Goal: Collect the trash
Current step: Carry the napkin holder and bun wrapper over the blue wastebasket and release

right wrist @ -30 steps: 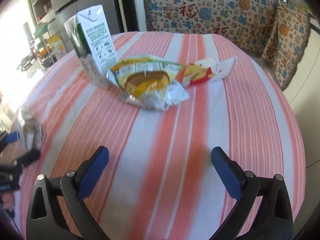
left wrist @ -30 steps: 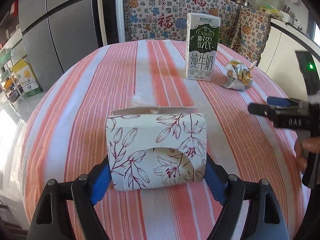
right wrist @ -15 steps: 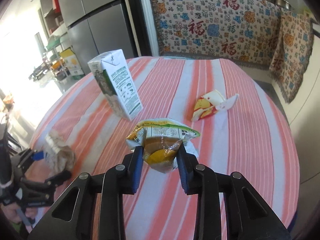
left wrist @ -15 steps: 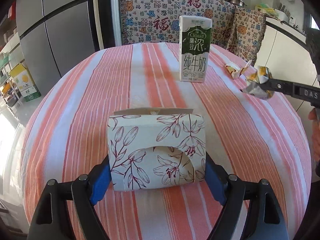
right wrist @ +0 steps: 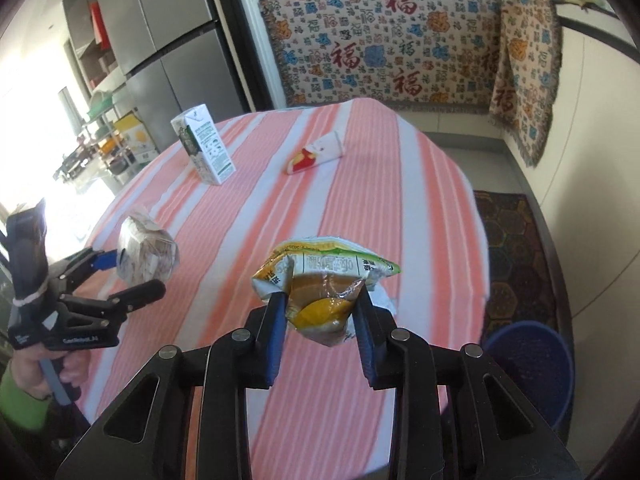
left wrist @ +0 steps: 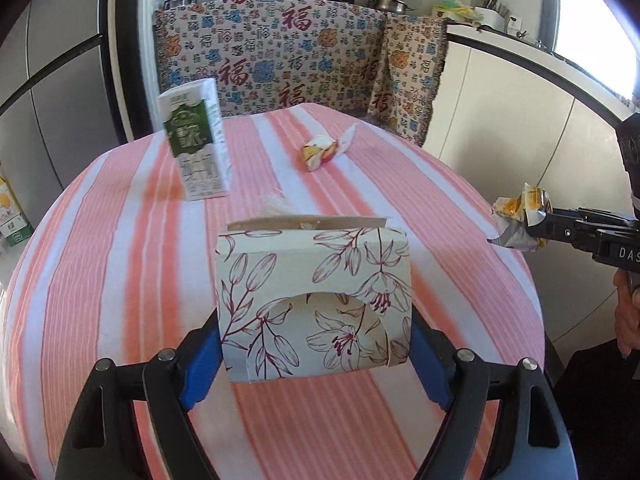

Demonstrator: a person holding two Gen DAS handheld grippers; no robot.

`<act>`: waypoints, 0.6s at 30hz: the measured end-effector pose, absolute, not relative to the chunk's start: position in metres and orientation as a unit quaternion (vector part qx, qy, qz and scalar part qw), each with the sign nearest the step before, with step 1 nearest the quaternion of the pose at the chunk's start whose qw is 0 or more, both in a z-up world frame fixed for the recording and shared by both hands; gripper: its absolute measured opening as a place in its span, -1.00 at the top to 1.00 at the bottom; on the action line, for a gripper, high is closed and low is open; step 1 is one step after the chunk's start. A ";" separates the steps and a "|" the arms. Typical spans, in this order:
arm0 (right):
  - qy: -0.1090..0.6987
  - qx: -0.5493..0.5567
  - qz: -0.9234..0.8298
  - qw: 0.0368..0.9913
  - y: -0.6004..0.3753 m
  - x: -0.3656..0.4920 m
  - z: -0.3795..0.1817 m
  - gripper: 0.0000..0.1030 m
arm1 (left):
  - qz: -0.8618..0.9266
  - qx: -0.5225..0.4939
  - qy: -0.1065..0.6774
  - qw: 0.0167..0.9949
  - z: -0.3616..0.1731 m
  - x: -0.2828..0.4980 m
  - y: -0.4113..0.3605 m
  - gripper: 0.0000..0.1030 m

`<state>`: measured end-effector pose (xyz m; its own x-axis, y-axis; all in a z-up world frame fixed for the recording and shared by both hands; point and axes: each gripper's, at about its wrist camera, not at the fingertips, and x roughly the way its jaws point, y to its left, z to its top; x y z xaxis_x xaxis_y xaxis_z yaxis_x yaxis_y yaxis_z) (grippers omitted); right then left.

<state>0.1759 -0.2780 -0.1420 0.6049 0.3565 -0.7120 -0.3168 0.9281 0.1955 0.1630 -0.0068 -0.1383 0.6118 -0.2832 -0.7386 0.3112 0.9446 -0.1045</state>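
My left gripper (left wrist: pixel 314 344) is shut on a white flower-print tissue box (left wrist: pixel 312 300) and holds it above the striped table (left wrist: pixel 120 300). The box also shows in the right wrist view (right wrist: pixel 146 250), in the left gripper (right wrist: pixel 132 276). My right gripper (right wrist: pixel 322 324) is shut on a crumpled yellow-green snack wrapper (right wrist: pixel 324 280), lifted above the table's right side; it also shows in the left wrist view (left wrist: pixel 520 220). A green-and-white milk carton (left wrist: pixel 196 144) stands upright further back. A red-and-white wrapper (left wrist: pixel 324 148) lies behind it to the right.
A blue bin (right wrist: pixel 528 368) stands on the floor at the table's right edge, beside a dark rug (right wrist: pixel 516 256). A patterned cloth covers the counter (left wrist: pixel 300 52) behind the table. A grey fridge (right wrist: pixel 172 40) and shelves stand to the left.
My right gripper closed on the snack wrapper and lifted it off the table, toward the right side. My left gripper raised the tissue box and the view shifted.
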 end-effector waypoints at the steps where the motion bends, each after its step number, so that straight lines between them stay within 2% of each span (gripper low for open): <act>1: 0.403 0.027 0.180 0.897 -0.288 0.173 -0.143 0.39 | -0.171 0.019 0.409 0.896 -0.137 0.163 -0.016 -0.63; 18: 0.421 0.081 0.032 0.903 -0.464 0.158 -0.168 0.39 | -0.295 0.072 0.406 0.862 -0.122 0.166 -0.208 -0.63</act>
<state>0.1575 -0.4638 -0.1685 0.6430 0.1268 -0.7553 0.0096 0.9848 0.1736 0.1659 -0.2077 -0.1225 0.4968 -0.4495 -0.7424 0.5669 0.8158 -0.1146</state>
